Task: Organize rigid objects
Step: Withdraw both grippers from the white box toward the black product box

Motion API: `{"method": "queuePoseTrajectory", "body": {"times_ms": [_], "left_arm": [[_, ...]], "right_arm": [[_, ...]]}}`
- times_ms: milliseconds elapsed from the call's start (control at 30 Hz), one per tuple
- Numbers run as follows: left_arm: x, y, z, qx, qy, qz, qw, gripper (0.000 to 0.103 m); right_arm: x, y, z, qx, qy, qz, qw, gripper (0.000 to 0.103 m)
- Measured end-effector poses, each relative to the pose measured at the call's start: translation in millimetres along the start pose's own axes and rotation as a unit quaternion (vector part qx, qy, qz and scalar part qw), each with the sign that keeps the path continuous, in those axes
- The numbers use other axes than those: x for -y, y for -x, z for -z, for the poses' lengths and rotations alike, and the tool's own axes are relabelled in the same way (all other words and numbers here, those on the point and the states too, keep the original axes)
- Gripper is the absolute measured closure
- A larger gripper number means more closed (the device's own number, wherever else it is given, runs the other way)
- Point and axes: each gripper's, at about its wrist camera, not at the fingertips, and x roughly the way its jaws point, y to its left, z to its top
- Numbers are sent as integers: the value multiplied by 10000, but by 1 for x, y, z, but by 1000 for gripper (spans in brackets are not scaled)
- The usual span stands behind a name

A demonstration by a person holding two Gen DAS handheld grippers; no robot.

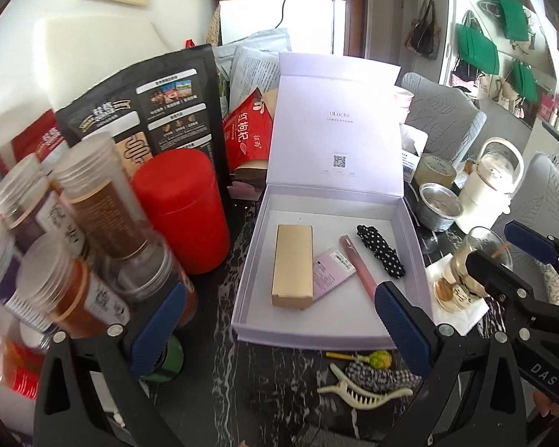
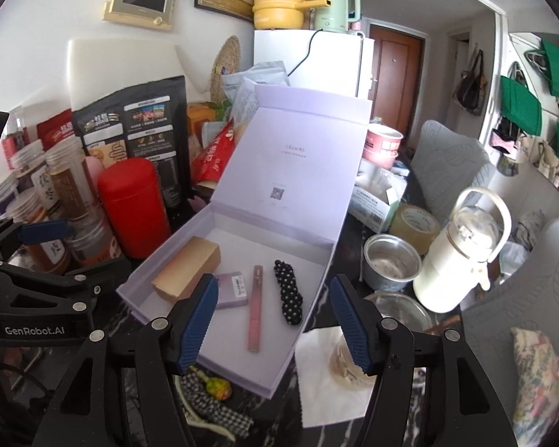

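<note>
An open lilac box with its lid upright stands on the dark marble table. In it lie a gold carton, a small lilac packet, a pink tube and a black dotted scrunchie. In front of the box lie a cream hair claw, a checked scrunchie and a yellow-green hairpin. My left gripper is open and empty over the box's near edge. My right gripper is open and empty over the box.
Spice jars and a red canister crowd the left. A steel cup, white kettle, tape roll and a glass on a napkin stand right. Snack bags stand behind.
</note>
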Motion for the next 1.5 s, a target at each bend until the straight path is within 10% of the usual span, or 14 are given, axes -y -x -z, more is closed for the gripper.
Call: {"method": "queuePoseTrajectory", "body": {"times_ms": [800, 1500], "left_arm": [[9, 67, 78, 64, -44, 323, 9994, 0], [27, 50, 140, -463, 272, 483, 9974, 0]], "right_arm": [[-15, 69, 68, -76, -29, -250, 9997, 34], [-4, 82, 136, -253, -257, -380, 9986, 34]]}}
